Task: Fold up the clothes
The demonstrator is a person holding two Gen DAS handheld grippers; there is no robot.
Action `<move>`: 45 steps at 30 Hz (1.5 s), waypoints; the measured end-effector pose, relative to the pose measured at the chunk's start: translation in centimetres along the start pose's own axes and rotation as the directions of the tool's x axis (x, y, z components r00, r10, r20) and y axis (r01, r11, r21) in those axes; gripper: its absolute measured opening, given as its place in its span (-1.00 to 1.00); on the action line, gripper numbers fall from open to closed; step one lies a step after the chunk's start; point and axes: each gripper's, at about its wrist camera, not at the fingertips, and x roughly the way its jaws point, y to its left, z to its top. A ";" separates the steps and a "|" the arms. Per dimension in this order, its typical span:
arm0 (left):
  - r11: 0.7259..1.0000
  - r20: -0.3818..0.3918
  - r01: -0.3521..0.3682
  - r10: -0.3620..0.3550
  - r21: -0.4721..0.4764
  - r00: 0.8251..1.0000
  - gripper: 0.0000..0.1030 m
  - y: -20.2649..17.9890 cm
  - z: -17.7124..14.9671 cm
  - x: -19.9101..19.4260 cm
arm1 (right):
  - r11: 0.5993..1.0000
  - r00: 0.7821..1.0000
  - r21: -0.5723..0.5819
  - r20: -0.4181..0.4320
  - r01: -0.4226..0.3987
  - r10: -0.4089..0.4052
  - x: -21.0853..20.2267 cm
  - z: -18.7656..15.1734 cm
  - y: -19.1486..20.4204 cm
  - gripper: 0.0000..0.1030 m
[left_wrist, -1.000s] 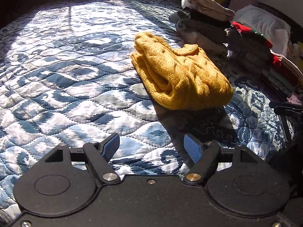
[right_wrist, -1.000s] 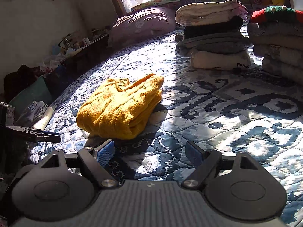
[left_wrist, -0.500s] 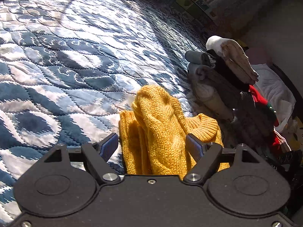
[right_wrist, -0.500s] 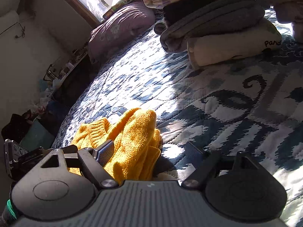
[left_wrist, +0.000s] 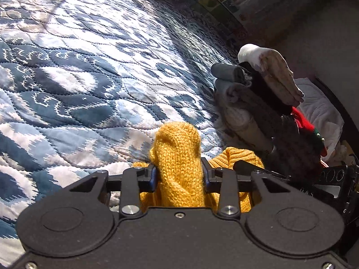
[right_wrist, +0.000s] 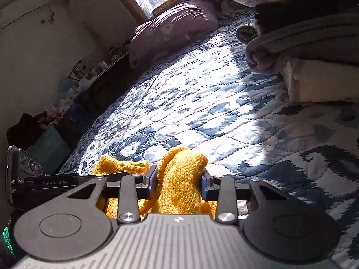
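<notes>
A quilted blue and white bedspread [left_wrist: 94, 71] fills most of both views, with strong sun on its middle part. At the right of the left wrist view stands a stack of folded clothes [left_wrist: 258, 103], and the same stack fills the upper right of the right wrist view. A purple pillow [right_wrist: 172, 27] lies at the top centre of that view, under the window.

The yellow knitted sweater [left_wrist: 179, 157] is at the bottom centre of each frame, directly in front of the cameras, and it rests on the bedspread near the stack.

The left gripper [left_wrist: 179, 177] is closed on a thick bundle of the sweater; the blue pads press the knit from both sides, so the jaws stand only as far apart as the wool allows. The right gripper [right_wrist: 177, 181] is closed in the same way on another bundle of the sweater.

I judge that the sweater is soft, thick and rather light, with a chunky knit that stretches and sags when lifted. It is not slippery, so the pads should keep it, but a loose layer may slide out from the fold. It seems best to hold all layers together at the two ends of the folded edge, so the bundle stays flat.
</notes>
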 end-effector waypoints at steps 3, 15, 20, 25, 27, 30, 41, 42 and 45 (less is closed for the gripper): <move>0.998 0.017 0.030 -0.031 0.048 0.999 -0.40 -1.1 0.0 -1.5 | 1.000 0.999 -0.011 0.018 -0.026 0.026 -1.6 0.3 1.2 -0.33; 0.973 -0.008 0.114 -0.115 0.198 0.993 -0.42 -6.8 -2.9 -9.6 | 0.993 0.993 -0.029 0.011 -0.115 0.115 -10.4 -0.5 6.4 -0.33; 0.964 -0.033 0.112 -0.107 0.241 0.994 -0.42 -8.1 -5.8 -12.5 | 0.990 0.991 -0.044 -0.032 -0.132 0.131 -13.8 -2.8 8.4 -0.29; 0.955 -0.073 0.103 -0.086 0.277 0.994 -0.42 -8.5 -9.4 -14.5 | 0.989 0.987 -0.063 -0.098 -0.136 0.129 -16.5 -5.6 9.9 -0.27; 0.953 -0.092 0.101 -0.078 0.287 0.993 -0.42 -8.5 -10.8 -15.0 | 0.988 0.983 -0.067 -0.135 -0.138 0.128 -17.3 -6.9 10.2 -0.26; 0.943 -0.118 0.092 -0.057 0.319 0.991 -0.41 -8.8 -12.9 -15.5 | 0.988 0.976 -0.079 -0.188 -0.129 0.113 -18.3 -9.2 10.6 -0.24; 0.915 -0.210 0.038 0.052 0.403 0.976 -0.33 -8.6 -20.1 -15.7 | 0.987 0.916 -0.126 -0.401 -0.095 0.037 -19.0 -17.4 11.6 -0.02; 0.907 -0.216 0.032 0.066 0.419 0.974 -0.32 -8.6 -20.6 -15.7 | 0.987 0.906 -0.135 -0.423 -0.087 0.022 -18.9 -18.2 11.6 0.02; 0.876 -0.244 0.021 0.111 0.482 0.963 -0.03 -8.8 -22.0 -16.0 | 0.985 0.885 -0.157 -0.465 -0.078 -0.004 -19.2 -19.7 11.5 0.06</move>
